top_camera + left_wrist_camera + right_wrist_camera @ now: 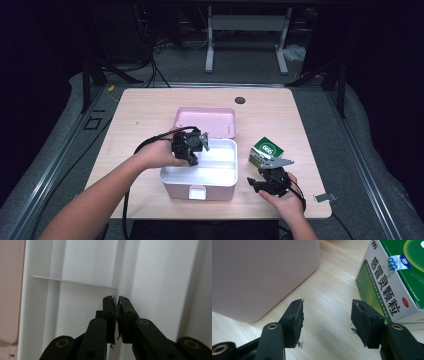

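Pink storage box (200,175) is sitting open near the table's (145,107) front edge, its pink lid (205,121) lying just behind it. White insert tray (160,277) is seated inside — compartments looking bare.

Left gripper (192,156) is hanging over the box's left half, pointing down; in the left gripper view its jaws are all but closed on the tray's thin upright divider (120,277), which is running between the pads.

Right gripper (327,315) is resting just right of the box, jaws standing apart around bare wood, gripping nothing. Green medicine carton (392,287) is lying just beyond its tips, right of the box.

Judgement: opening done — carton not yet picked up, loading and closing remaining.
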The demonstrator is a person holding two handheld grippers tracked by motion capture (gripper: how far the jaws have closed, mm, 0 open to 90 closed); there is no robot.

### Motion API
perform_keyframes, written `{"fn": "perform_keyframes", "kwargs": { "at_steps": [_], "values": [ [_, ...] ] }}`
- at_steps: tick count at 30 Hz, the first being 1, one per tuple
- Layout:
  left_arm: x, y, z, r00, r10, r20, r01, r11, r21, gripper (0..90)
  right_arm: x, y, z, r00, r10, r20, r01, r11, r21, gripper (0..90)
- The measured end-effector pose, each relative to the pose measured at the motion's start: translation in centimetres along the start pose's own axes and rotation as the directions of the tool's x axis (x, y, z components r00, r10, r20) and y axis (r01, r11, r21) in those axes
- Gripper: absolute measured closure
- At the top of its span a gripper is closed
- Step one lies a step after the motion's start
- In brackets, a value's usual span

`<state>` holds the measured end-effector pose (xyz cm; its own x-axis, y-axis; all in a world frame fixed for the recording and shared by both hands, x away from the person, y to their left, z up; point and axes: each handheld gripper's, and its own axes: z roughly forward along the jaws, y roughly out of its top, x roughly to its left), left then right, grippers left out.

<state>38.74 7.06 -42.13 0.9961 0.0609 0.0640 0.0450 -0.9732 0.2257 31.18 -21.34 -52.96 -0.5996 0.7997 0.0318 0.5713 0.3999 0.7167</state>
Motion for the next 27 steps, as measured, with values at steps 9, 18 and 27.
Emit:
{"fn": "perform_keyframes", "kwargs": {
  "at_steps": [9, 18, 27],
  "values": [
    [0.2, 0.9, 0.1, 0.9968, 0.075, 0.026, -0.077, 0.9927, 0.092, 88.4, 0.0, 0.0, 0.0, 1.0, 0.002, -0.002, -0.002, 1.0, 0.001, 43.2],
    [0.5, 1.2, 0.1, 0.9949, 0.087, 0.051, -0.092, 0.9895, 0.112, 89.1, -0.2, -0.1, -0.1, 1.0, 0.002, 0.001, -0.002, 1.0, -0.002, 43.4],
    [0.0, 1.3, -0.8, 0.9946, 0.103, 0.01, -0.103, 0.9854, 0.135, 89.4, -0.2, -0.1, -0.1, 1.0, 0.007, -0.001, -0.007, 1.0, -0.002, 43.5]
  ]
}}
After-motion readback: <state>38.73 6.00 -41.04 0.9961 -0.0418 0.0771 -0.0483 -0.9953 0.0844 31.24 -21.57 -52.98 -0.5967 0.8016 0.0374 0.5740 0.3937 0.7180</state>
